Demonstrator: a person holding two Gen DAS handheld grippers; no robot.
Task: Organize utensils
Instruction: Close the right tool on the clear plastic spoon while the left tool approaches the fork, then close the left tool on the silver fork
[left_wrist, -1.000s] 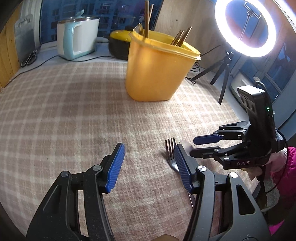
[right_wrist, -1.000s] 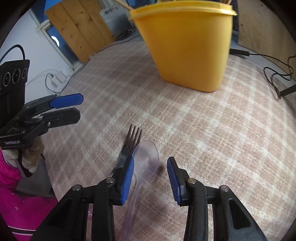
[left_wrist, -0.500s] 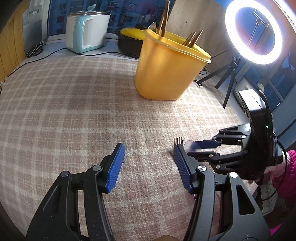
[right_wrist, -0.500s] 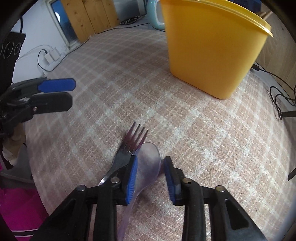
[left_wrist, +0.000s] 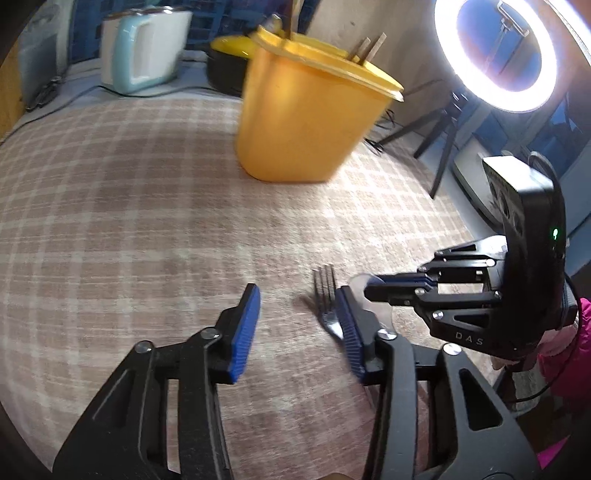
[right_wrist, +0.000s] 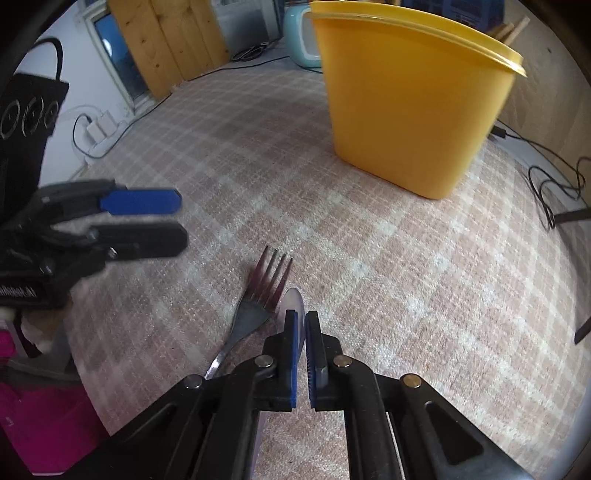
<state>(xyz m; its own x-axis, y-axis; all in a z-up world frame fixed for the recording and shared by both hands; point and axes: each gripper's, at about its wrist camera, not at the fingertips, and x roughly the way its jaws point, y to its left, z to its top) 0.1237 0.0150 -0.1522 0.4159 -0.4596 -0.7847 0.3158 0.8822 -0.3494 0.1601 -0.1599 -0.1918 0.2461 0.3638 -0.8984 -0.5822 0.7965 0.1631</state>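
Clear plastic spoon (right_wrist: 294, 301), pinched in right claw (right_wrist: 301, 325)

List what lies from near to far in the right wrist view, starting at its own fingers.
right gripper shut on the clear plastic spoon → metal fork on the checked tablecloth → yellow utensil bin → pale blue kettle.

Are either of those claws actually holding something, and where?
The right gripper pinches the clear plastic spoon by its bowl. The left gripper is open, holding nothing.
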